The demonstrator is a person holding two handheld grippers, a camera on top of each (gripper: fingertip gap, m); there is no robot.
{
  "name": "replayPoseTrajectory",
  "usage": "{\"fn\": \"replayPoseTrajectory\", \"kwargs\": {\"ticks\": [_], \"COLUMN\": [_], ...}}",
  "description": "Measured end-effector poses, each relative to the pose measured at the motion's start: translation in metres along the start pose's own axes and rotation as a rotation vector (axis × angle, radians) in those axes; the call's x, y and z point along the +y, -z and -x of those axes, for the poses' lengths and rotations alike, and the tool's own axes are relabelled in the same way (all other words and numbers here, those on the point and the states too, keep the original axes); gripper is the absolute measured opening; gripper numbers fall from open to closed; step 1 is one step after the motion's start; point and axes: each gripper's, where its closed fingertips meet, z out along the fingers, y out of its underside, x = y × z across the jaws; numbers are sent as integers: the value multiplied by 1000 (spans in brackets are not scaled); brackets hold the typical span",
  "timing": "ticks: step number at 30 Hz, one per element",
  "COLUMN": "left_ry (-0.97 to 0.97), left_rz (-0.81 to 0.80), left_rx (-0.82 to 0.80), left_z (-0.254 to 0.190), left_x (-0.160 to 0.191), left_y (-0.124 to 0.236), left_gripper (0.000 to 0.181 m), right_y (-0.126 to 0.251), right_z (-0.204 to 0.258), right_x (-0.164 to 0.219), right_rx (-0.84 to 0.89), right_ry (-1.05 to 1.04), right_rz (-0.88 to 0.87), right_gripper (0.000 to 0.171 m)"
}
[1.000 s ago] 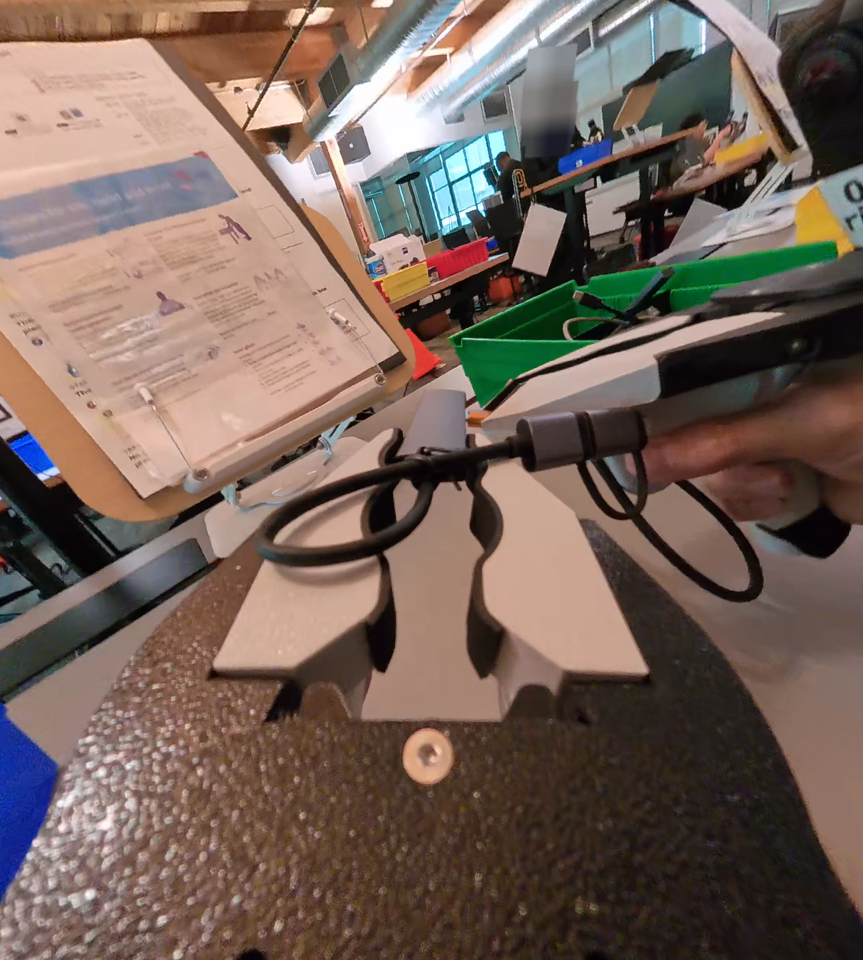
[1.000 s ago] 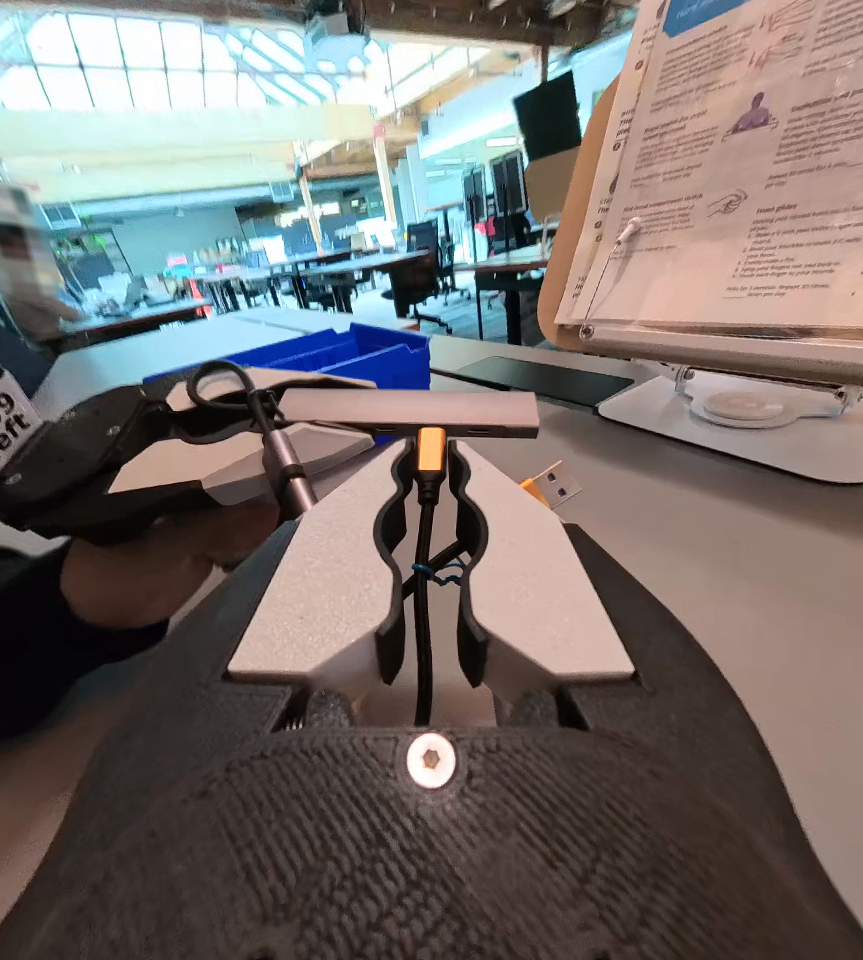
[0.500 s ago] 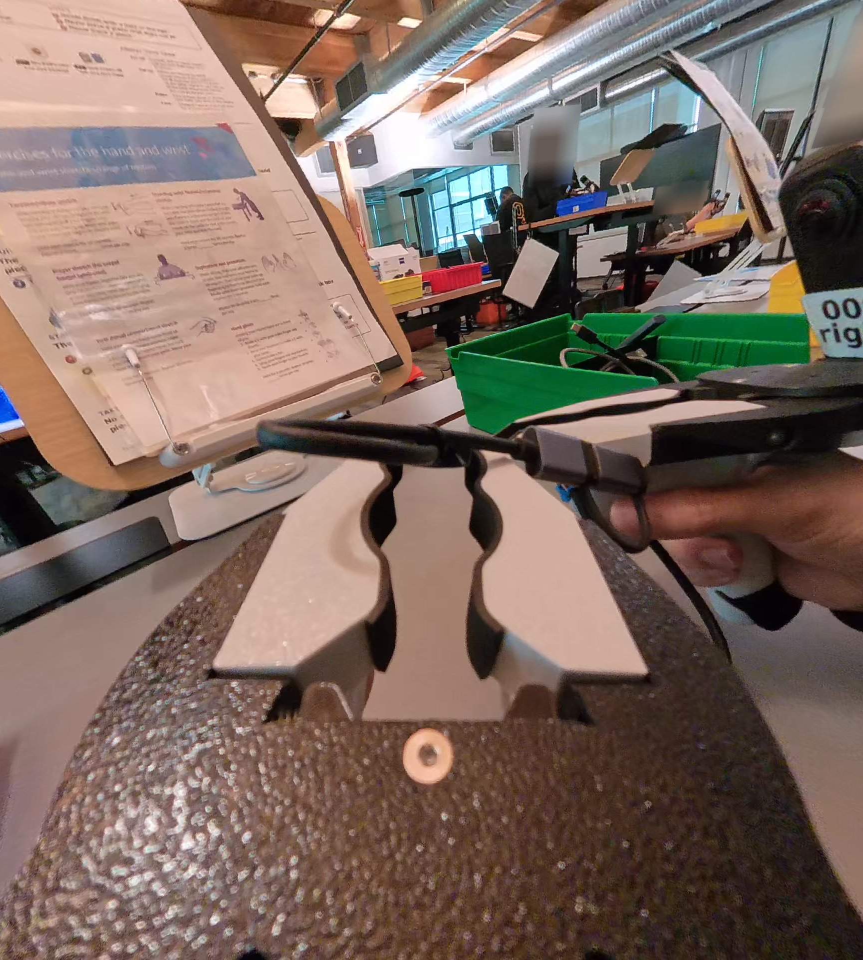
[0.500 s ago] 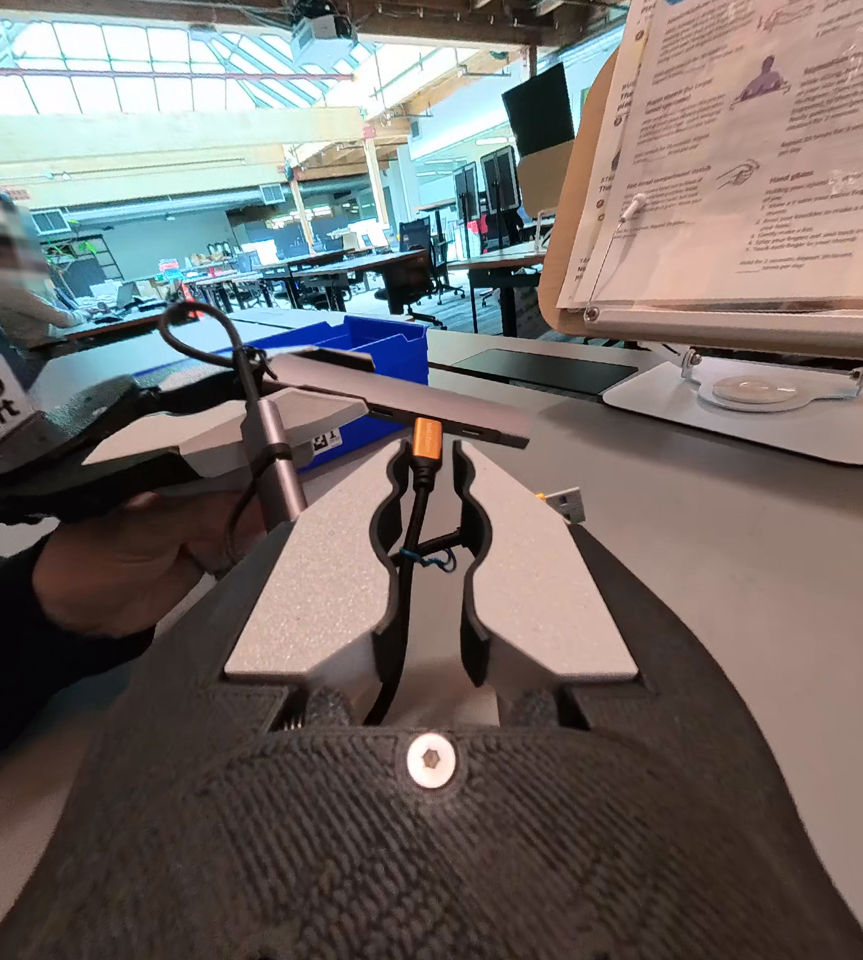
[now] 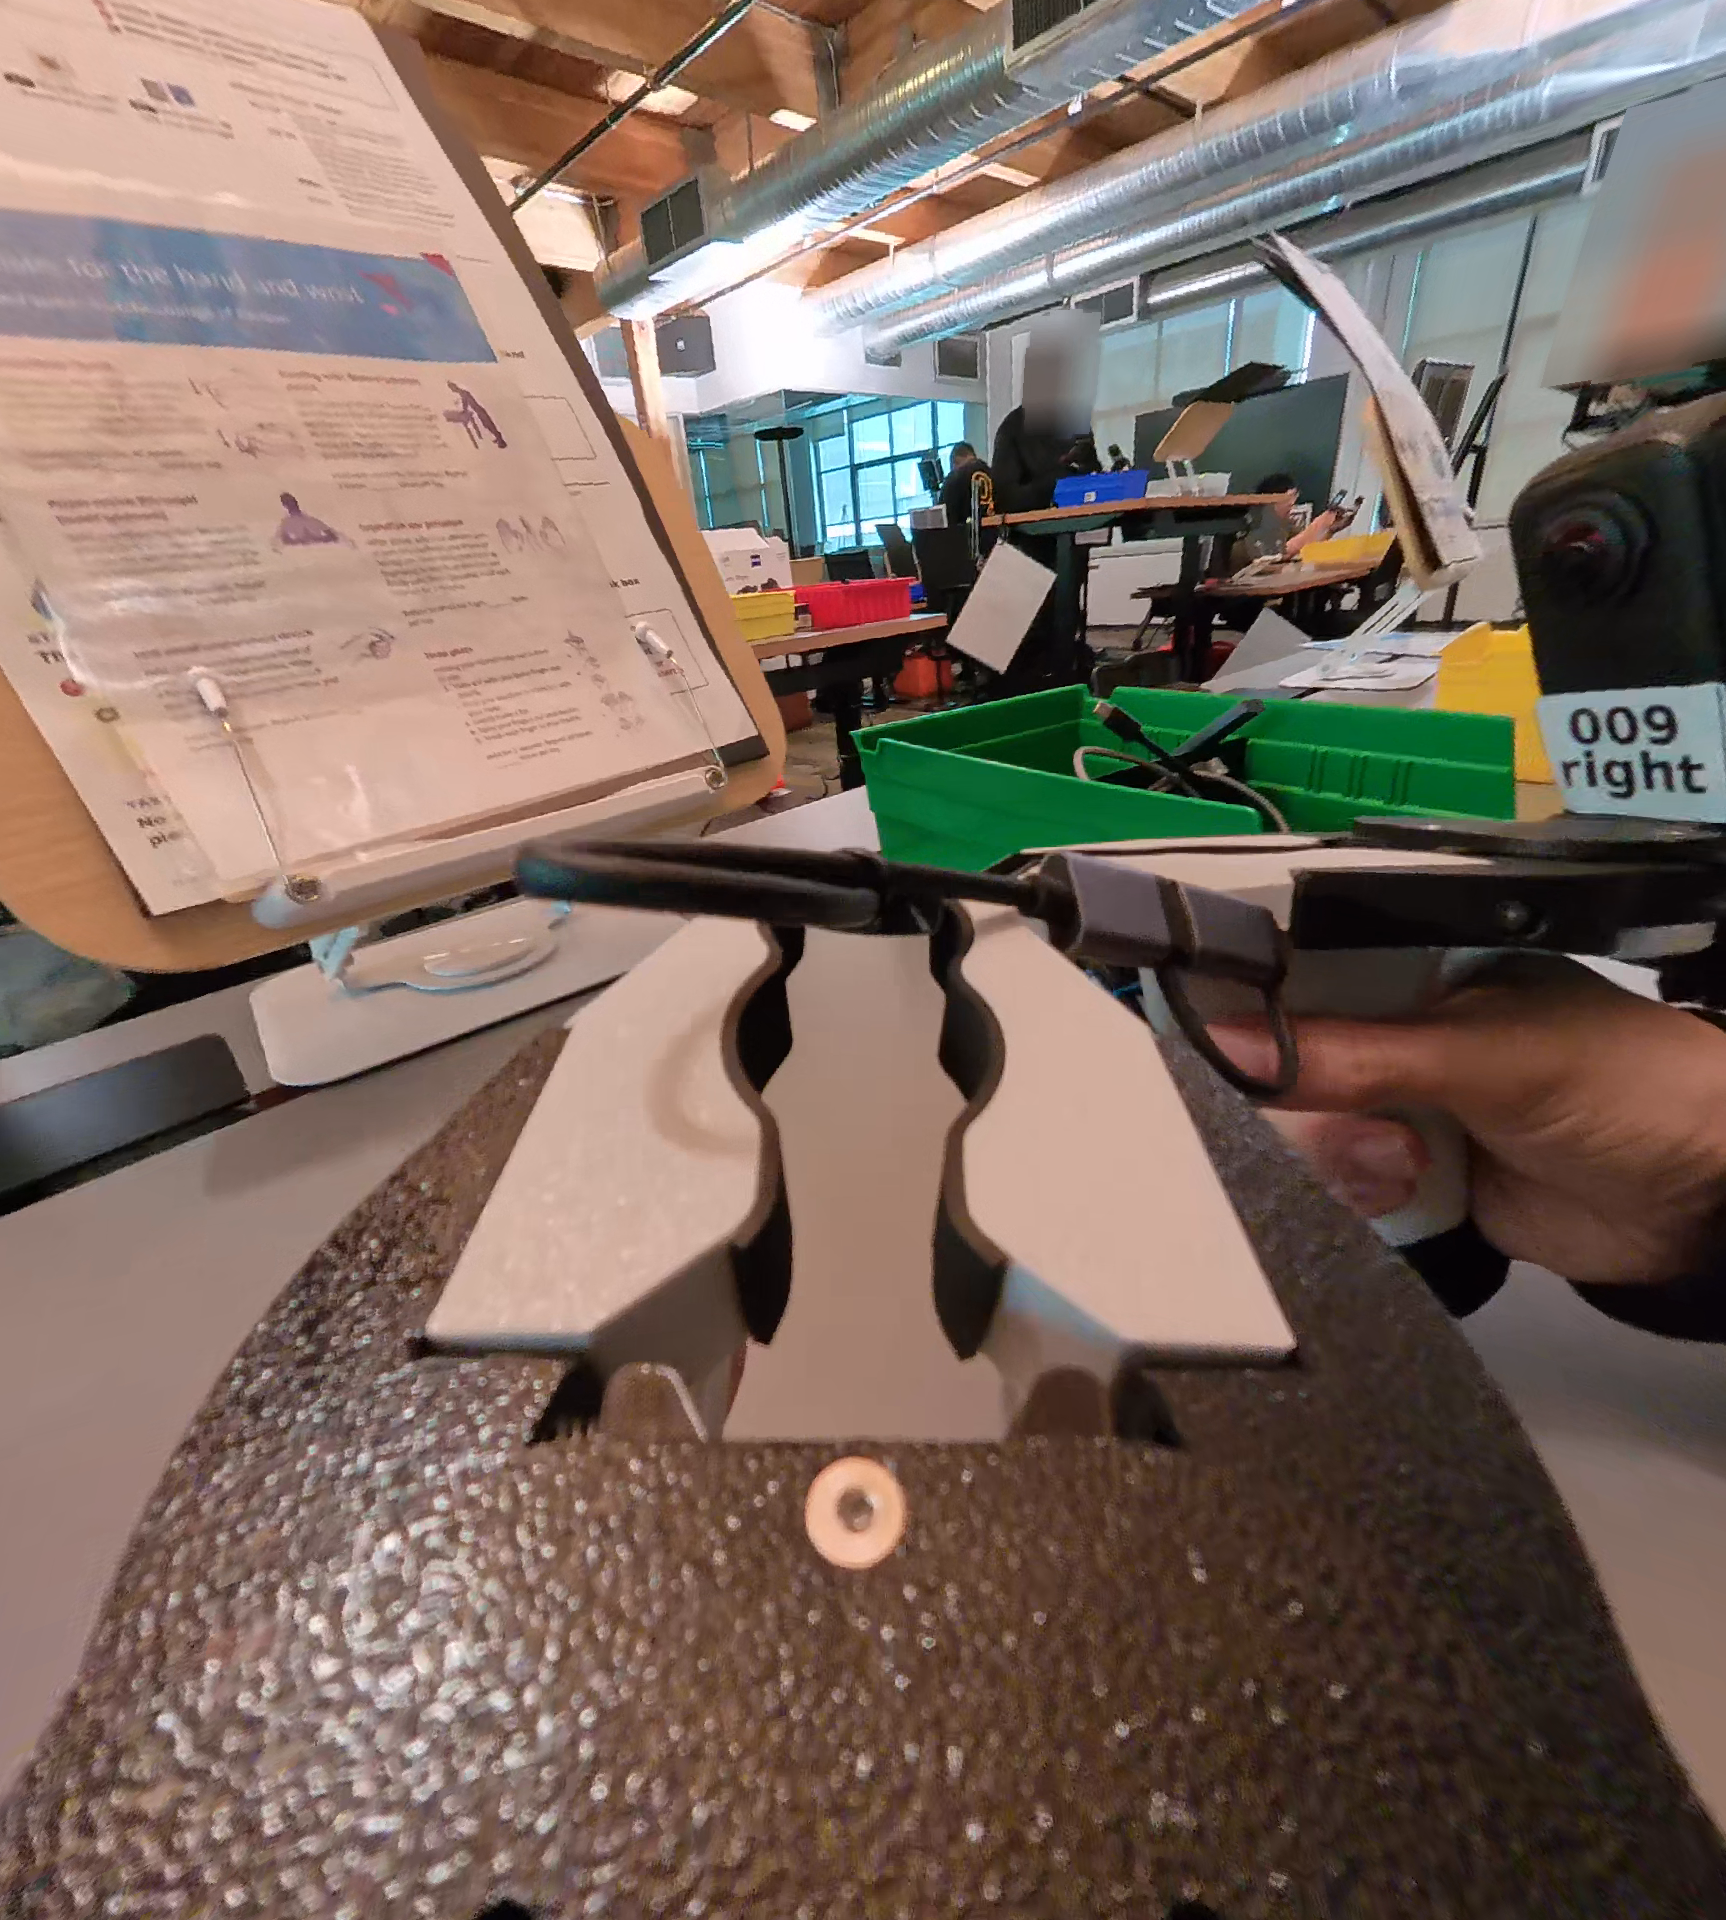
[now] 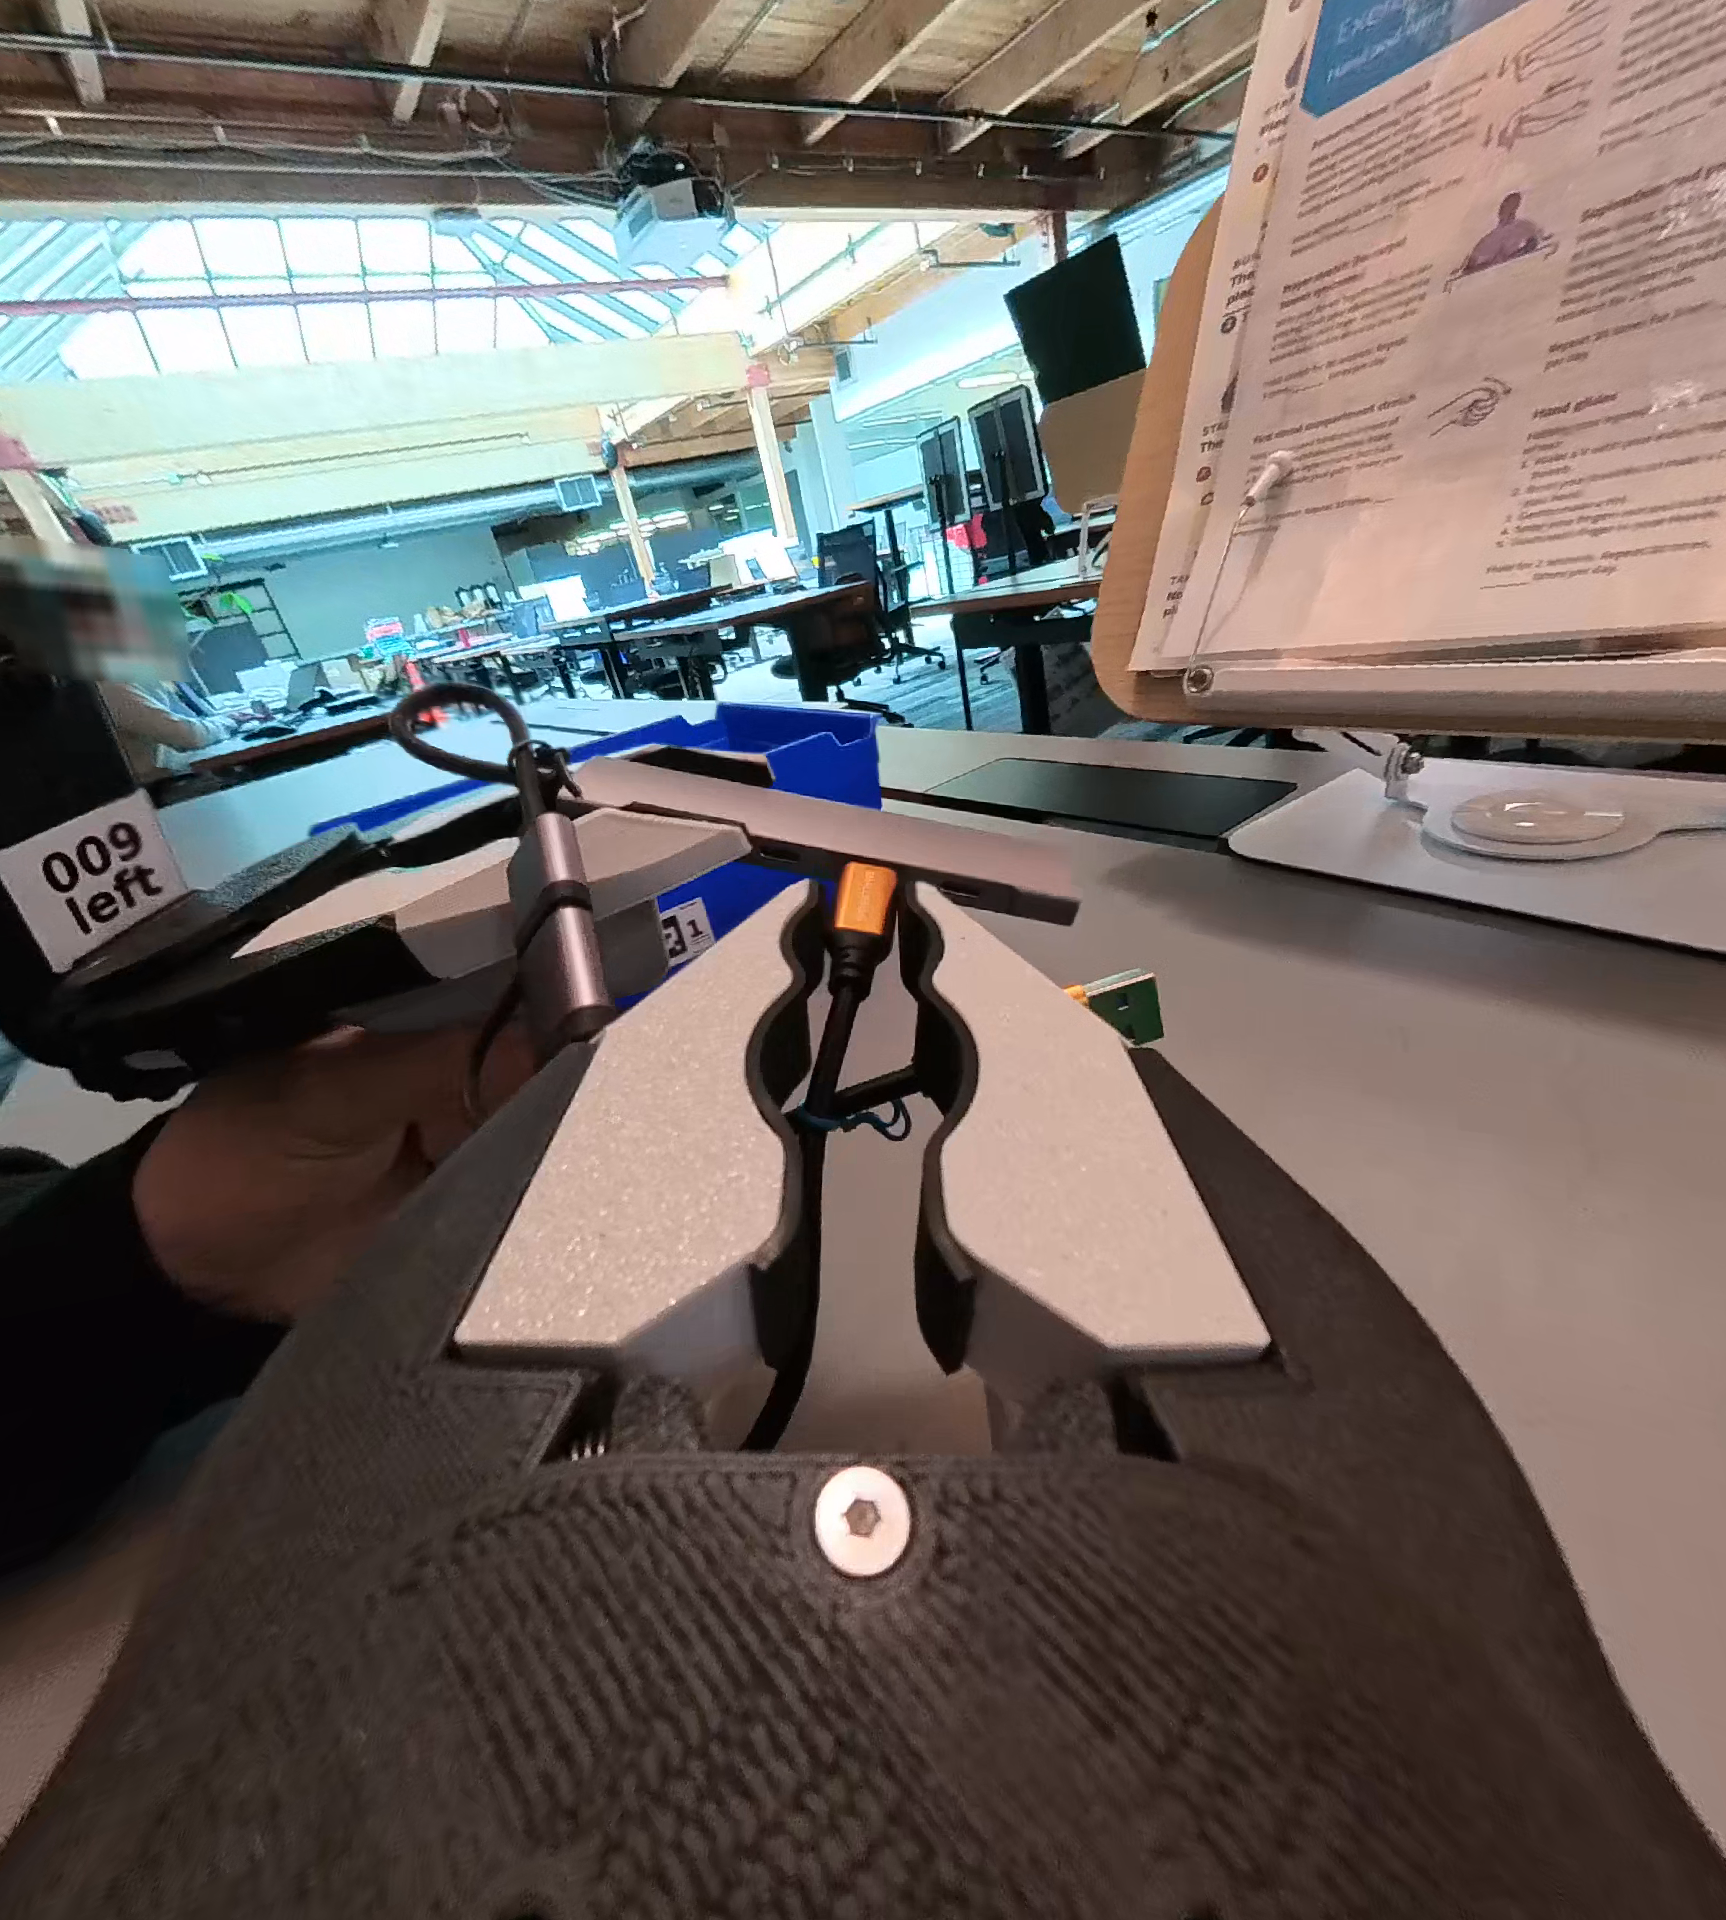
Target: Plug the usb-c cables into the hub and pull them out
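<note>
The hub [image 6: 828, 836] has tilted; blue bin [image 6: 817, 753] sits behind it.

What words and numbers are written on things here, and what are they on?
I don't copy out writing, only where it is.
White sticker by the left tongs: clear print.
Second white sticker by the right tongs: clear print.
Printed sheet on the wooden stand: mostly blurred.
Tag on the blue bin: too small.
Orange plug: too small.
</note>
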Motion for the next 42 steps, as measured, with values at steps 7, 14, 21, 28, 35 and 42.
{"fn": "replayPoseTrajectory", "kwargs": {"ticks": [7, 14, 21, 28, 35, 42], "left_ry": [-175, -237, -258, -251, -151, -299], "left_rz": [65, 72, 76, 80, 31, 81], "left_rx": [-43, -49, -60, -73, -236, -114], "left_z": [1, -5, -6, -7, 52, 18], "left_x": [1, -7, -9, -11, -17, 5], "left_y": [0, 0, 1, 1, 29, 10], "left_gripper": [22, 22, 23, 22, 22, 22], "right_y": [3, 8, 9, 9, 28, 121], "right_z": [-2, 1, 3, 3, -12, -95], "right_x": [-7, -12, -12, -12, -29, -112], "right_rx": [56, 15, 38, 38, 43, 626], "right_ry": [130, 80, 174, 137, 125, 603], "right_rz": [69, 83, 128, 132, 26, 68], "right_gripper": [12, 12, 12, 12, 11, 11]}}
